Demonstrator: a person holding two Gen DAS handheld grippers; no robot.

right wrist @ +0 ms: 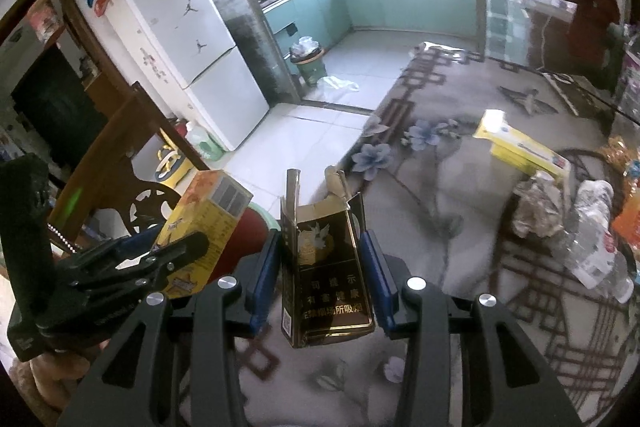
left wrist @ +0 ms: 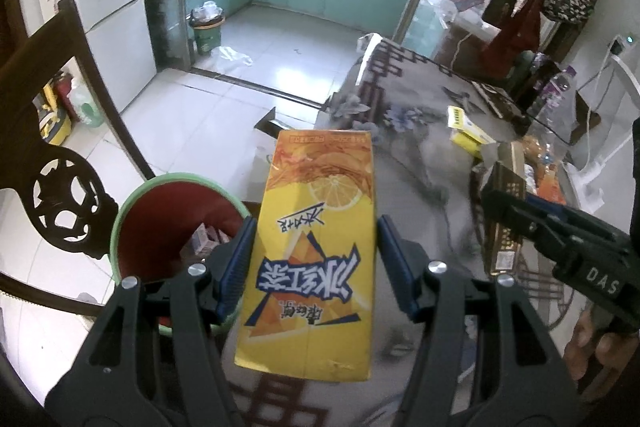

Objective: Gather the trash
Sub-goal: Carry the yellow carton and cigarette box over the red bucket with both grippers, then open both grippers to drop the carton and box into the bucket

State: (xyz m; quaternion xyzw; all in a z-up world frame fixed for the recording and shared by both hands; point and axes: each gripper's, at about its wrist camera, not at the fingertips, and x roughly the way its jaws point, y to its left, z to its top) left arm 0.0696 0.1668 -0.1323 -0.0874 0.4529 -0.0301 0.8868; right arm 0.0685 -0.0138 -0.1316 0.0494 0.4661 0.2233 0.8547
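Observation:
My left gripper point(left wrist: 316, 263) is shut on a yellow iced-tea carton point(left wrist: 316, 247) and holds it above the table edge, just right of a green-rimmed bin with a red liner point(left wrist: 168, 215). My right gripper point(right wrist: 320, 279) is shut on an opened black and gold cigarette pack point(right wrist: 324, 267) above the table. The right gripper also shows at the right of the left wrist view point(left wrist: 560, 239), with the pack point(left wrist: 502, 215). The left gripper with the carton point(right wrist: 204, 223) shows at the left of the right wrist view, over the bin point(right wrist: 252, 231).
A patterned tablecloth point(right wrist: 460, 187) covers the table. On it lie a yellow box point(right wrist: 520, 147), crumpled wrappers point(right wrist: 536, 207) and a plastic bottle point(right wrist: 596, 247). A carved wooden chair point(left wrist: 60, 195) stands left of the bin. A fridge point(right wrist: 180, 67) and a second green bin point(right wrist: 310, 61) stand farther off.

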